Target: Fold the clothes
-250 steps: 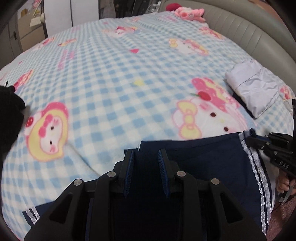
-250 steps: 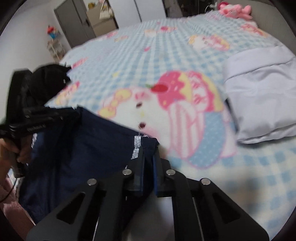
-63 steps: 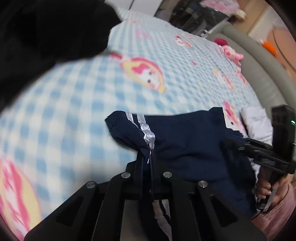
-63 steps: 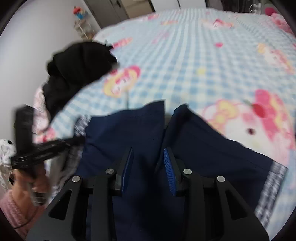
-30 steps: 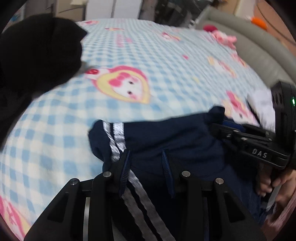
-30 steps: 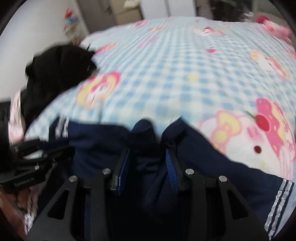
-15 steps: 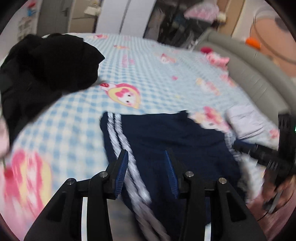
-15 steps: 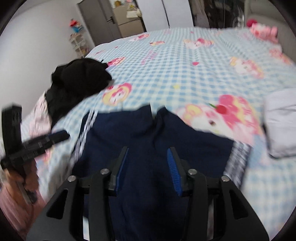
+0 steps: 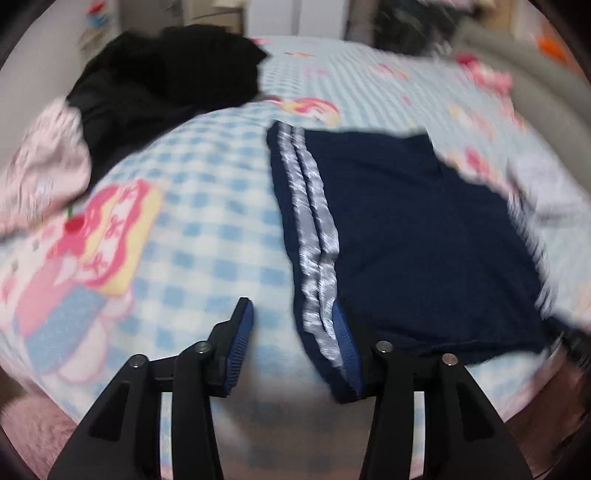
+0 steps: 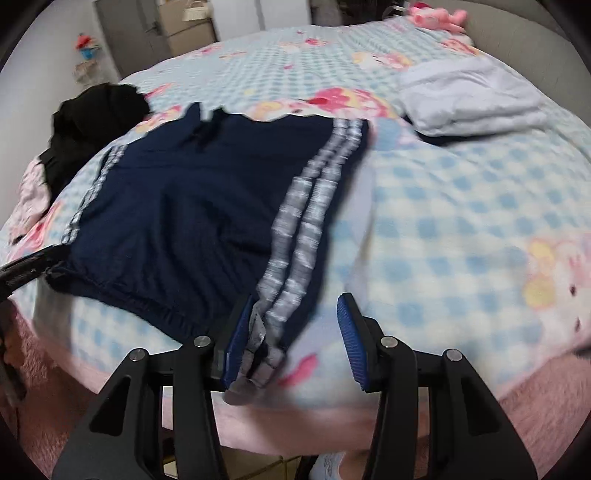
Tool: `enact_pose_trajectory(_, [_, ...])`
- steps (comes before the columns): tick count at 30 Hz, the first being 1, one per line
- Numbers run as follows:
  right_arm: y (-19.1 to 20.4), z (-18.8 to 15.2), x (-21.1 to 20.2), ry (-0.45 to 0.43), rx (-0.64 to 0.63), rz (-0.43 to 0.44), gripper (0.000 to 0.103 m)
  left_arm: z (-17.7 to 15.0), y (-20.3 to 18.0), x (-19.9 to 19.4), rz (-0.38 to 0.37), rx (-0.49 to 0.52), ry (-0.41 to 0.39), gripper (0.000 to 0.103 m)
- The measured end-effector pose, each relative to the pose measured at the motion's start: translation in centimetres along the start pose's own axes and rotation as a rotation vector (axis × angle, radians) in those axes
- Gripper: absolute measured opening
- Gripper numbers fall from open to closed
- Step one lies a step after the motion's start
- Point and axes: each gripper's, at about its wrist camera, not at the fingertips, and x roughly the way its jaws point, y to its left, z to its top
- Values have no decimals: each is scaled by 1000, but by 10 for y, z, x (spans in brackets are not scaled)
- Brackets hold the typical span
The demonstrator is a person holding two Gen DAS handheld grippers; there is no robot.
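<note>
the left gripper (image 9: 291, 332) is spread wide and holds nothing; its right finger (image 9: 345, 347) lies against the near striped edge of the shorts (image 9: 417, 236), its left finger over bare blanket (image 9: 207, 206); the right gripper (image 10: 291, 336) is spread just as wide and empty, its left finger (image 10: 236, 336) touching the near striped corner of the shorts (image 10: 192, 206), its right finger over the blanket (image 10: 443, 229); the navy shorts lie spread flat near the front edge of the bed, waistband toward the person, a pair of pale stripes down each side; a black heap (image 9: 159, 81) sits well apart at the far left with a pink cloth (image 9: 40, 166) beside it; a folded white garment (image 10: 469, 96) rests to the far right of the shorts, a dark layer just under it; a pink plush (image 10: 436, 14) lies at the far end by the grey bed frame; both views are blurred. half a second ago both grippers hung higher over the middle of the shorts, already open; now each sits lower at a near corner; two seconds ago the left one was pinched on a bunched striped edge and the shorts were crumpled, whereas now they lie smooth.
</note>
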Motion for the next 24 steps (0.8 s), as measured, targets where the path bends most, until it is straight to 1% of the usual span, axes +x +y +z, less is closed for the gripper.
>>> enact_pose_trajectory(1, [-3, -1, -3, -5, 16, 3, 47, -1, 5, -4, -46, -34, -5, 48])
enact_pose_trajectory(2, [-5, -2, -8, -18, 29, 28, 47, -2, 9, -6, -91, -58, -6, 50])
enact_pose_trajectory(4, [-6, -4, -15, -33, 52, 109, 47, -9, 10, -5, -143, -79, 19, 50])
enact_pose_trajectory(5, [-7, -5, -17, -36, 64, 148, 47, -13, 8, -3, -133, -72, 31, 50])
enact_pose_trajectory(6, [-6, -5, -16, -32, 75, 168, 47, -17, 5, -1, -98, -53, 41, 50])
enact_pose_trajectory(8, [-4, -6, -14, -30, 74, 136, 47, -23, -2, 4, -12, 0, 56, 52])
enact_pose_trajectory(9, [-3, -6, -14, -29, 73, 120, 47, -23, -4, 4, 10, 13, 53, 52])
enact_pose_trajectory(11, [-1, -6, -12, -27, 72, 87, 47, -23, -4, -2, 11, 7, 17, 52])
enact_pose_trajectory(13, [0, -6, -11, -30, 71, 58, 47, -21, -4, -11, -19, 2, -33, 51])
enact_pose_trajectory(15, [-2, -3, -24, -102, 88, 80, 47, -19, -5, -19, -54, 7, -76, 51])
enact_pose_trajectory(16, [-4, -2, -27, -117, 96, 87, 47, -18, -5, -19, -69, 4, -76, 51])
enact_pose_trajectory(17, [-4, -1, -22, -99, 99, 77, 47, -18, -5, -15, -80, -2, -59, 51])
enact_pose_trajectory(18, [-5, -1, -18, -81, 101, 67, 47, -18, -5, -10, -68, -7, -40, 51])
enact_pose_trajectory(19, [-5, 0, -14, -63, 104, 57, 47, -19, -6, -6, -35, -11, -19, 51])
enact_pose_trajectory(21, [-5, -2, -7, -29, 95, 22, 47, -19, -2, -4, 82, -18, -10, 51])
enact_pose_trajectory(22, [-5, -4, -5, -13, 85, -2, 47, -19, 2, -6, 124, -29, -17, 51])
enact_pose_trajectory(23, [-5, -6, -3, 0, 77, -22, 47, -18, 8, -10, 122, -55, -32, 51])
enact_pose_trajectory(24, [-7, -6, -8, -13, 82, -19, 47, -17, 16, -16, 99, -88, -49, 51])
